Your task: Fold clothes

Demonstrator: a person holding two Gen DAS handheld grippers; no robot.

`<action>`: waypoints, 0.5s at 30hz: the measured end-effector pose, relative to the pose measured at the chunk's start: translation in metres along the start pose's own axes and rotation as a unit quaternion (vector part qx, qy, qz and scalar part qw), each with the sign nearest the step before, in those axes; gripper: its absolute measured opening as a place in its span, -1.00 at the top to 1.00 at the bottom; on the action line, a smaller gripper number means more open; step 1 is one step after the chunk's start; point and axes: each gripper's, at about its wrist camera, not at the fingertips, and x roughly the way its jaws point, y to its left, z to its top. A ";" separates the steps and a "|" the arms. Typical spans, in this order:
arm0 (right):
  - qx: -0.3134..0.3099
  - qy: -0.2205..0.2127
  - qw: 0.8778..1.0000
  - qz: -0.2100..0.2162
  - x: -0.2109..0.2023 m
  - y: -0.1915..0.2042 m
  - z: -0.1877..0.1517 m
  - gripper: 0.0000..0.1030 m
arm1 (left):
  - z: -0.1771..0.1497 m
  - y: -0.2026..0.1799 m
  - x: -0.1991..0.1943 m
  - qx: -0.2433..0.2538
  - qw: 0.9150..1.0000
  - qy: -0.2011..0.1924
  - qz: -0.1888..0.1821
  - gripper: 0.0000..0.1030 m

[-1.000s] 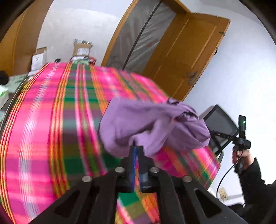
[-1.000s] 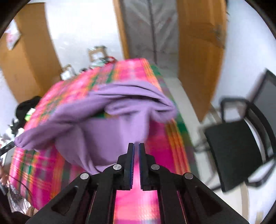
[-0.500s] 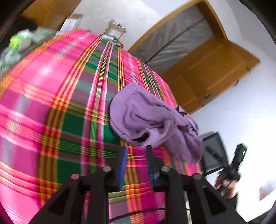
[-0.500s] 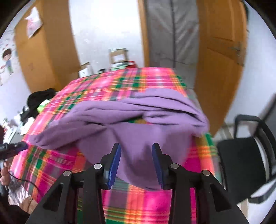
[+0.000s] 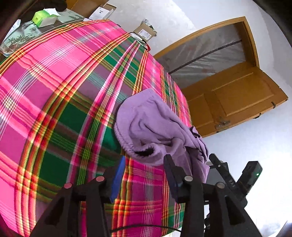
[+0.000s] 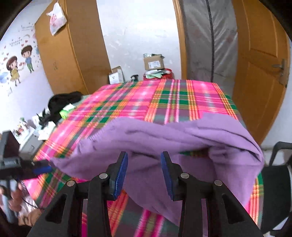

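Both hand-held grippers gape empty; only right view shows purple garment's (image 6: 164, 145) hollow fold

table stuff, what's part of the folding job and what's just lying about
Job: purple garment, plaid tablecloth, left tool, right tool.

Lying about: cardboard boxes, tissue pack, black chair, black bundle.
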 end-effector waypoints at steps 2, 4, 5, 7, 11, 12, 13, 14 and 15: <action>0.001 -0.007 1.000 0.013 0.002 0.006 0.004 0.24 | 0.001 -0.004 0.003 0.011 1.000 -0.001 0.012 0.15; -0.003 -0.006 1.000 0.018 0.004 0.009 0.005 0.24 | 0.000 -0.006 0.004 0.018 1.000 -0.002 0.020 0.15; -0.005 -0.005 1.000 0.021 0.006 0.010 0.004 0.24 | -0.001 -0.006 0.003 0.016 1.000 -0.001 0.021 0.15; -0.009 0.000 1.000 0.024 0.009 0.010 0.003 0.24 | -0.003 -0.005 0.000 -0.001 1.000 0.000 0.011 0.15; -0.014 0.003 1.000 0.026 0.013 0.011 0.002 0.24 | -0.008 -0.001 -0.012 -0.040 0.999 -0.014 0.005 0.13; -0.016 0.002 1.000 0.027 0.013 0.012 0.003 0.24 | -0.008 0.000 -0.012 -0.047 0.999 -0.017 0.005 0.13; -0.017 0.001 0.999 0.029 0.014 0.013 0.003 0.24 | -0.008 0.002 -0.013 -0.053 0.998 -0.020 0.005 0.11; -0.018 0.002 0.999 0.033 0.016 0.014 0.003 0.24 | -0.007 0.005 -0.010 -0.061 0.998 -0.019 0.009 0.11; -0.021 0.005 0.999 0.033 0.019 0.016 0.005 0.24 | -0.006 0.007 -0.007 -0.069 0.997 -0.018 0.014 0.11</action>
